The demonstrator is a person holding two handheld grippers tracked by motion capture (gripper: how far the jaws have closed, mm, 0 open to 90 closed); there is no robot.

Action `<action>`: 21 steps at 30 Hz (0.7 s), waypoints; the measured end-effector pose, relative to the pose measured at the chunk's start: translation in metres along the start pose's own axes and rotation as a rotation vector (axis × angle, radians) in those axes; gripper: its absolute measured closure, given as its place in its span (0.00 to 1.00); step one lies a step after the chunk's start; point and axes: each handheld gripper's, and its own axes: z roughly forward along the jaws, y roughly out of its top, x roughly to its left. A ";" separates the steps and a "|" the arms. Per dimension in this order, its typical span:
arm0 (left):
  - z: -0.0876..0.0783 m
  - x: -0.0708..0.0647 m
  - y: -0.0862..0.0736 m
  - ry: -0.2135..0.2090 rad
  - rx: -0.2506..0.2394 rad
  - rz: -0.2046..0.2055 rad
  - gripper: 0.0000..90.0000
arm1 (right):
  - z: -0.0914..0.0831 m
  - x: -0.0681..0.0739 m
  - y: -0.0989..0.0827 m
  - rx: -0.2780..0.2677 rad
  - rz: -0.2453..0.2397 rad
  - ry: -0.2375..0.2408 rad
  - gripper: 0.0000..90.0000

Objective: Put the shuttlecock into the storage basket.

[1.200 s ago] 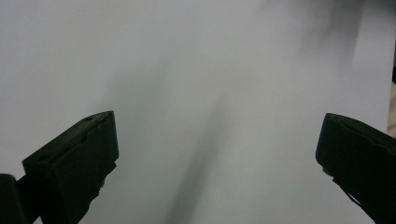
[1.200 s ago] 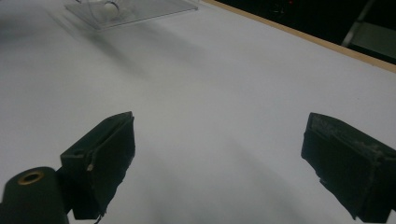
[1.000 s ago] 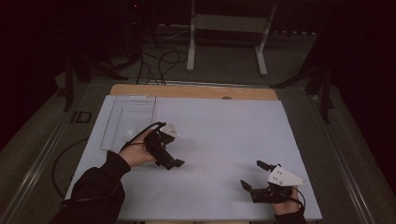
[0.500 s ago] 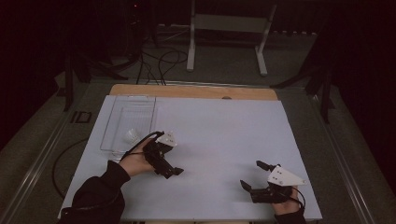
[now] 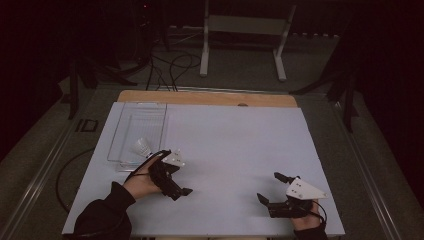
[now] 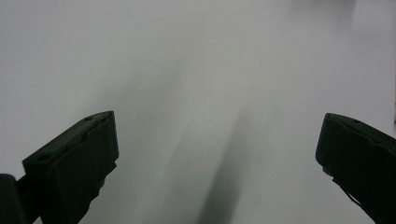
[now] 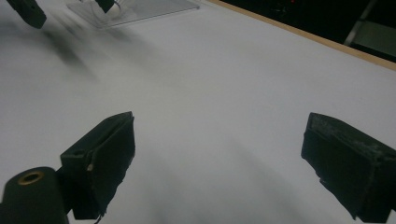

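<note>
1. A dim room with dark stands and cables is surrounding a table covered by a pale white sheet [image 5: 235, 150], with a strip of wooden board showing along its far edge.
2. A clear rectangular plastic tray [image 5: 150, 120] is lying at about ten o'clock on the sheet, and a small white cup-like object [image 5: 141, 147] is sitting inside its near end.
3. The left gripper [image 5: 181, 192] is hovering just beside the tray's near corner, at about five o'clock from the white object, its jaws spread wide and gripping nothing; its own view is looking down on bare sheet.
4. The right gripper [image 5: 272, 192] is resting low at about five o'clock on the sheet, well apart from the tray, jaws likewise wide and empty.
5. Judging from this, the work is sitting between grasps; the next move is probably calling for the left hand to turn toward the tray and align its jaws around the white object.
</note>
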 end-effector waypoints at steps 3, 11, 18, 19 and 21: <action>-0.002 -0.004 -0.008 0.003 -0.016 -0.002 0.00 | 0.001 0.000 0.000 0.001 -0.003 0.001 0.11; -0.004 -0.008 -0.027 0.020 -0.024 -0.009 0.00 | 0.001 0.000 0.000 0.004 -0.004 0.000 0.11; -0.012 -0.006 -0.046 0.002 -0.078 -0.031 0.00 | 0.002 0.001 0.000 0.006 -0.003 0.001 0.11; -0.012 -0.006 -0.048 0.006 -0.076 -0.030 0.00 | 0.002 0.000 0.000 0.007 -0.004 0.000 0.11; -0.013 -0.006 -0.052 0.015 -0.081 -0.038 0.00 | 0.002 0.000 0.000 0.008 -0.003 0.001 0.11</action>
